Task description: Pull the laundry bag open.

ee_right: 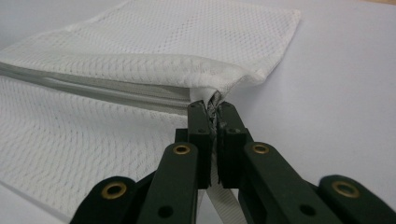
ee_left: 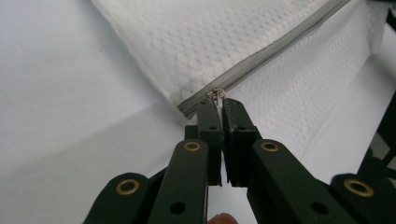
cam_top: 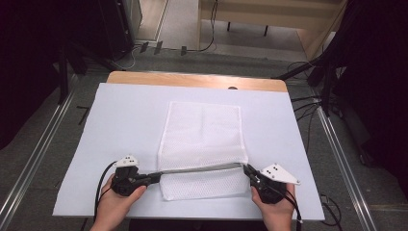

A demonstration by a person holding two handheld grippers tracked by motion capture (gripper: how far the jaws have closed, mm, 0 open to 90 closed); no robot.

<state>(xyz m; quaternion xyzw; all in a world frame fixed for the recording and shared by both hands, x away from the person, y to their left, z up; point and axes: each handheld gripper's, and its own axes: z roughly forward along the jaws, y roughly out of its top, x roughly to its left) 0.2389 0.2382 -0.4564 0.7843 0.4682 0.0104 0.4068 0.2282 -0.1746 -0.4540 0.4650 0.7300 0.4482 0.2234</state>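
A white mesh bag (cam_top: pixel 202 134) lies flat in the middle of the table, with a grey zipper (cam_top: pixel 199 168) running across it near the front. My left gripper (cam_top: pixel 156 176) is shut on the small metal zipper pull (ee_left: pixel 215 94) at the zipper's left end. At the opposite end my right gripper (cam_top: pixel 247 169) is shut on the bag's right edge (ee_right: pixel 214 100), where the zipper tape stops. The mesh bag (ee_left: pixel 224 42) rises beyond the left jaws, and the bag (ee_right: pixel 140 70) spreads leftward past the right jaws. A hand holds each gripper at the table's front edge.
A white sheet (cam_top: pixel 125 120) covers the table, with bare wood (cam_top: pixel 192 80) at the far edge. Metal rails (cam_top: pixel 33 154) and cables run along the floor on both sides. Open white surface surrounds the bag on the left, right and far sides.
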